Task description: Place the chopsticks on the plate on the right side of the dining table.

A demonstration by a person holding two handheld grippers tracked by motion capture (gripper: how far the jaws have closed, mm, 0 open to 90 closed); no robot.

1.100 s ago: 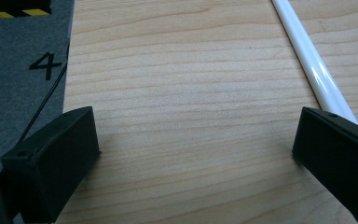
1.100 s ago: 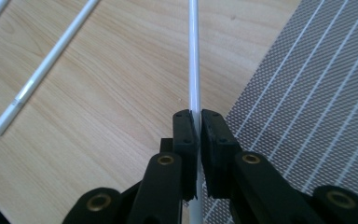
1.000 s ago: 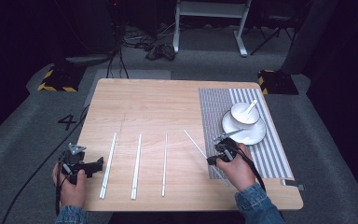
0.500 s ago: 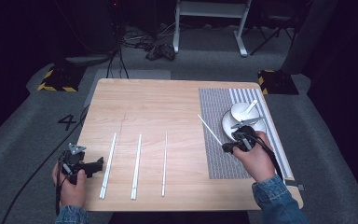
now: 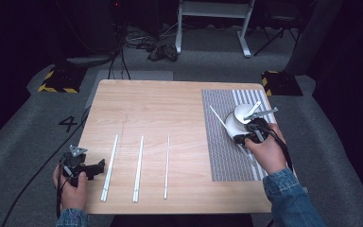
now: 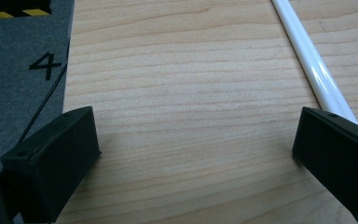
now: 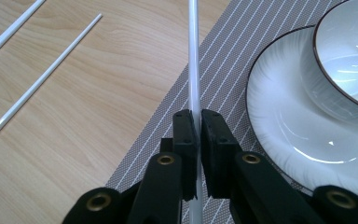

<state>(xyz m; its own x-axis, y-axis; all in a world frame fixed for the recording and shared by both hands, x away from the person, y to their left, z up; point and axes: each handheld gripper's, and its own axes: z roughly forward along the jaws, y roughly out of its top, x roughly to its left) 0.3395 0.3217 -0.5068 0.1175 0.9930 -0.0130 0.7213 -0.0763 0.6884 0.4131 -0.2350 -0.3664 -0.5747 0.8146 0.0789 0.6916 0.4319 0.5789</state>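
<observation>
High view: right gripper (image 5: pixel 242 138) carries a thin white stick (image 5: pixel 219 118) over the grey striped mat (image 5: pixel 224 156), just left of the plate (image 5: pixel 230 130) and bowl (image 5: pixel 242 113). A spoon (image 5: pixel 253 109) leans in the bowl. The stick rises up-left from the jaws, clear of the mat. Three more sticks (image 5: pixel 138 168) lie roughly parallel on the wood table (image 5: pixel 160 104). Left gripper (image 5: pixel 94 168) rests near the table's front-left corner, beside the leftmost stick.

Left gripper view: jaws wide apart, nothing between them. Pale wood grain below; a glossy white round stick (image 6: pixel 314 70) runs past the far jaw.

Right gripper view: jaws together, clamped on the stick (image 7: pixel 194 60) near its lower end. Long slender rod, smooth and slick. Mat (image 7: pixel 223 74) is a fine weave with thin white lines. Plate (image 7: pixel 279 135) is glazed white with a ribbed rim; bowl (image 7: pixel 349 51) has a dark edge.

Judgement: likely laying the stick on the mat beside the plate. Lower it level, parallel to the stripes, keep the long free end off the plate rim, and part the jaws only once it lies flat, since a round rod will roll.
</observation>
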